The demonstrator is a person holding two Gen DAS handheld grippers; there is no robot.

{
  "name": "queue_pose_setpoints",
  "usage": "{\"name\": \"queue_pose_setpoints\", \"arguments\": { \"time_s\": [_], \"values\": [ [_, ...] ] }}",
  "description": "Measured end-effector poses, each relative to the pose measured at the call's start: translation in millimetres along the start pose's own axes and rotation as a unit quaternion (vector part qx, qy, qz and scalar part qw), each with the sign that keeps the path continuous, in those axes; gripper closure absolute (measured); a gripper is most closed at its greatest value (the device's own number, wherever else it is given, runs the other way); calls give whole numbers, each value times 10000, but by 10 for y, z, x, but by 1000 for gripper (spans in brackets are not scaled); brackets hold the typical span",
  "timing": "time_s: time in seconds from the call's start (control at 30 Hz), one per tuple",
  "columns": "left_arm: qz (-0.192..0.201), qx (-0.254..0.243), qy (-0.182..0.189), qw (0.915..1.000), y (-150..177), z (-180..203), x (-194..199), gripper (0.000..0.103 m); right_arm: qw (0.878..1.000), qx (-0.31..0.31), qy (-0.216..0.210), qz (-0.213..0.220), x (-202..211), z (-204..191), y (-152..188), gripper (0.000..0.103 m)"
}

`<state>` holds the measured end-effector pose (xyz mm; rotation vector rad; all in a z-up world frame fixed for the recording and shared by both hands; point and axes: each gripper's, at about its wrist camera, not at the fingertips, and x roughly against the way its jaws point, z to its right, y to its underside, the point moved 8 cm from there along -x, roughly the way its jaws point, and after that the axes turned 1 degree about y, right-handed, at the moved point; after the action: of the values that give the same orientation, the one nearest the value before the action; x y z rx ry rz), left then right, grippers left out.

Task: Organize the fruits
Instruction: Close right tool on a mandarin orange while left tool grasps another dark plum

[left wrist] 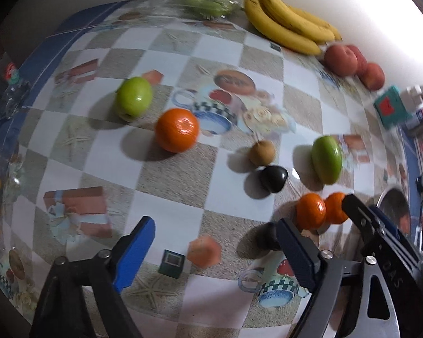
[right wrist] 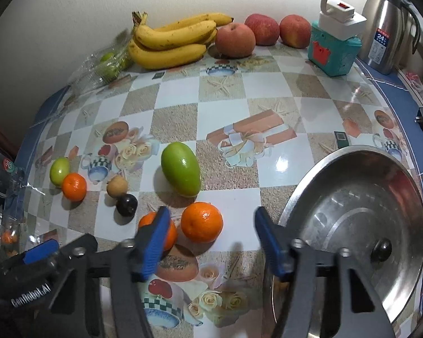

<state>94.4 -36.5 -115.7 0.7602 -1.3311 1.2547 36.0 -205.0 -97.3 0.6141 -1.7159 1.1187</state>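
Loose fruit lies on the patterned tablecloth. My right gripper (right wrist: 213, 243) is open, and an orange (right wrist: 201, 221) sits just ahead between its blue fingers without touching the pads. A second orange (right wrist: 152, 221) is half hidden behind the left finger. Beyond them lie a green mango (right wrist: 182, 169), a dark plum (right wrist: 126, 205) and a small brown fruit (right wrist: 117, 186). My left gripper (left wrist: 215, 253) is open over bare cloth, with a third orange (left wrist: 177, 129) and a green apple (left wrist: 134, 98) further ahead. A steel bowl (right wrist: 304, 181) stands empty to the right.
Bananas (right wrist: 172, 38) and three red apples (right wrist: 234, 40) line the back wall. Beside them are a clear plastic box of green fruit (right wrist: 104, 64), a teal box with a white power strip (right wrist: 335, 50) and a steel flask (right wrist: 386, 28). A glass container (right wrist: 5, 233) sits at the left edge.
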Motion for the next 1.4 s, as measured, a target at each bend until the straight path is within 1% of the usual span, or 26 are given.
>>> {"name": "queue_pose_setpoints", "arguments": {
  "time_s": [0.03,0.07,0.1,0.13,0.23,0.3,0.37,0.43,0.47,0.5,0.63,0.7,0.8,0.9,1.0,1.07,1.13,1.27,1.4],
  "values": [
    [-30,-51,3,10000,11,30,-18,19,10000,-5,4,-8,-15,4,-1,44],
    [-60,-91,12,9999,25,56,-34,24,10000,-9,2,-24,-32,6,-1,45],
    [-96,-129,27,9999,35,84,-55,27,10000,-16,-13,-51,-57,7,-1,48],
    [-139,-170,68,9997,48,118,-81,28,10000,-15,-23,-65,-72,4,-1,50],
    [-281,-246,260,9990,81,216,-150,31,9999,-33,-25,-124,-129,6,-3,50],
    [-324,-295,362,9984,92,282,-177,38,9999,-57,-41,-150,-151,15,-5,50],
    [-338,-345,426,9979,92,342,-192,39,9998,-66,-79,-157,-165,16,-15,50],
    [-347,-425,420,9976,97,411,-204,43,9998,-51,-91,-163,-175,8,-22,50],
    [-348,-458,412,9975,93,428,-214,48,9998,-46,-100,-169,-180,4,-21,50],
    [-352,-487,411,9973,87,456,-229,50,9997,-48,-135,-184,-188,-2,-19,51],
    [-374,-569,430,9968,82,525,-290,56,9994,-60,-251,-220,-204,-28,-8,55],
    [-391,-578,485,9964,83,552,-307,59,9994,-51,-277,-223,-204,-42,-7,55],
    [-373,-604,482,9963,82,574,-316,61,9987,-130,-403,-281,-221,-43,7,55],
    [-388,-635,484,9960,92,591,-321,68,9983,-161,-461,-304,-226,-47,14,56],
    [-408,-642,489,9959,90,597,-327,72,9981,-162,-510,-303,-214,-59,14,61],
    [-400,-634,503,9959,91,592,-322,72,9979,-171,-542,-307,-206,-65,17,62],
    [-401,-633,510,9959,88,589,-324,72,9974,-197,-613,-315,-203,-74,20,67],
    [-392,-622,517,9960,90,607,-337,73,9972,-233,-636,-323,-198,-74,21,67],
    [-317,-595,538,9963,95,565,-265,73,9966,-310,-688,-330,-190,-60,23,67]
  ]
}}
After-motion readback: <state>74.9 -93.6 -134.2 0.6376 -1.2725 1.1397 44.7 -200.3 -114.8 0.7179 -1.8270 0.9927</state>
